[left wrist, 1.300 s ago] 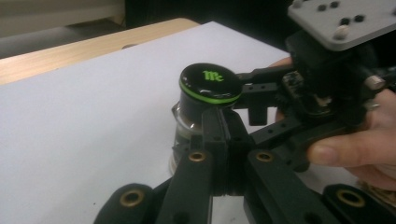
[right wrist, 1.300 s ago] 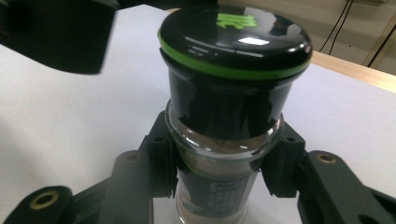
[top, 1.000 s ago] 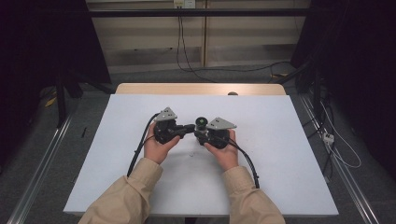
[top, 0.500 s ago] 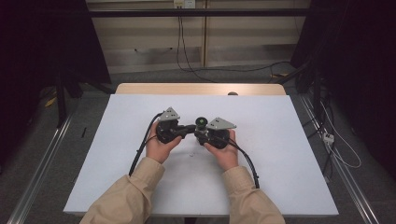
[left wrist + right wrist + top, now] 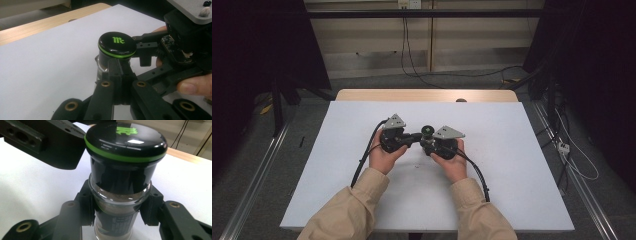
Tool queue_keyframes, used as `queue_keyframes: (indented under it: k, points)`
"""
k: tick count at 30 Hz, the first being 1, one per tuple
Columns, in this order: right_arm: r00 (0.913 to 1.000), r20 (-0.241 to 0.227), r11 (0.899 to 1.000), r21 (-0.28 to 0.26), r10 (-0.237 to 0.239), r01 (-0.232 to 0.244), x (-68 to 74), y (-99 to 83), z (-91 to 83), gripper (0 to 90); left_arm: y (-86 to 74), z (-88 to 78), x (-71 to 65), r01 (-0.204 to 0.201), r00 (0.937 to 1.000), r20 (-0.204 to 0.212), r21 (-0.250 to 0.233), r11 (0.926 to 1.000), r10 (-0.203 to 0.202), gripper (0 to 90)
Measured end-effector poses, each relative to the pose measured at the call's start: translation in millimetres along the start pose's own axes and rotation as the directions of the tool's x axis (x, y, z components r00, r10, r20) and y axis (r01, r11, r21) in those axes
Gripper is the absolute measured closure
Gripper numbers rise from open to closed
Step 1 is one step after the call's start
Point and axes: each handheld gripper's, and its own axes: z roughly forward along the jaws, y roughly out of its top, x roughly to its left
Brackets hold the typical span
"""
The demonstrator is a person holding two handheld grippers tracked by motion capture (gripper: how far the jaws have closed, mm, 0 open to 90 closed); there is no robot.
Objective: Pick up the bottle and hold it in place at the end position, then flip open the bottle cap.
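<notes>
A glass spice jar with a black cap and a green ring stands upright on the white table top, near its middle. My right gripper is shut on the jar's glass body just under the cap. My left gripper has its jaws closed together, with nothing between them. Its tip sits against the jar below the cap, on the side opposite the right gripper. In the high view the left gripper and right gripper meet at the jar, each held in a hand.
A strip of wooden table edge runs along the back of the white top. Black cables trail from both grippers toward the front. A metal rail lies on the floor at the left, and loose wires at the right.
</notes>
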Motion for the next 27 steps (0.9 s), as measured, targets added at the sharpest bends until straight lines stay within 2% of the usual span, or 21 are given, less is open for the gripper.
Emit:
queue_keyframes:
  k: [22,25,27]
  points:
    - [1.0000,-0.001,1.000,-0.001,0.003,-0.003,-0.7,-0.2,0.4,53.8,0.9,0.8,-0.7,0.011,0.9999,0.001,0.001,0.9999,-0.011,90.0]
    - [1.0000,0.001,1.000,0.001,-0.002,0.002,0.1,-0.1,0.4,53.8,3.0,-0.2,-0.9,0.020,0.9998,0.006,-0.018,0.9996,-0.020,90.0]
    - [1.0000,0.003,1.000,0.001,-0.006,0.006,0.5,0.1,0.4,53.8,5.1,-0.3,-1.7,0.012,0.9999,0.001,-0.005,0.9999,-0.012,90.0]
